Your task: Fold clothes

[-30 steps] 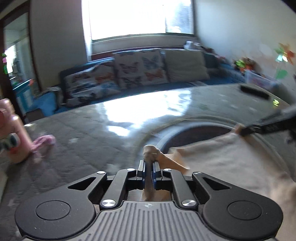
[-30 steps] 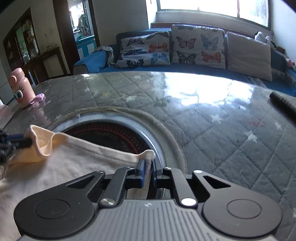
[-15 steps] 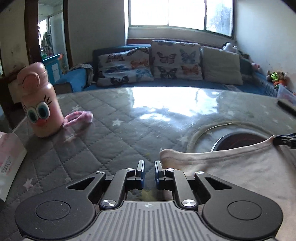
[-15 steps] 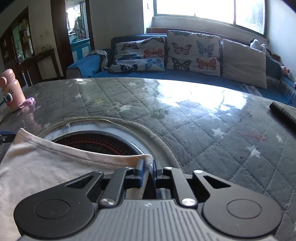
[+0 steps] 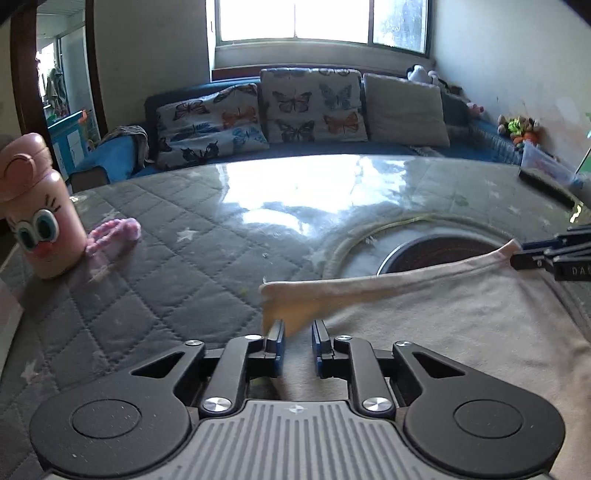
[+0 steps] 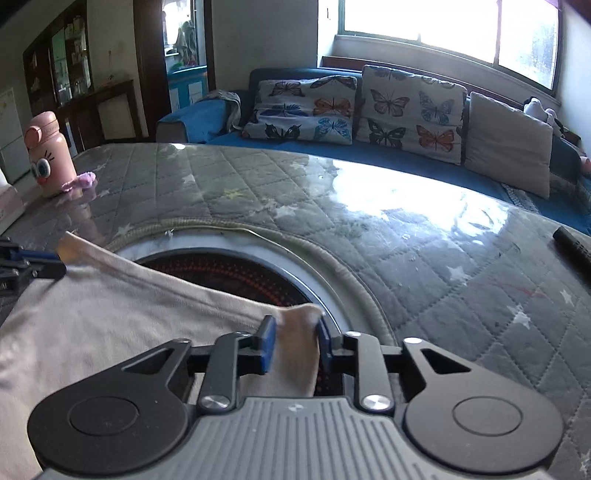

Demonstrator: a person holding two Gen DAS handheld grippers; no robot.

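Left wrist | beige garment (image 5: 443, 317) soft, flat-edged; quilted table cover (image 5: 155, 280) glossy

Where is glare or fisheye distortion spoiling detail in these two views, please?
Left wrist view: the window is blown out and its glare whitens the table cover; the table edge bows. Right wrist view: a similar glare patch sits on the cover; the beige garment stays readable.
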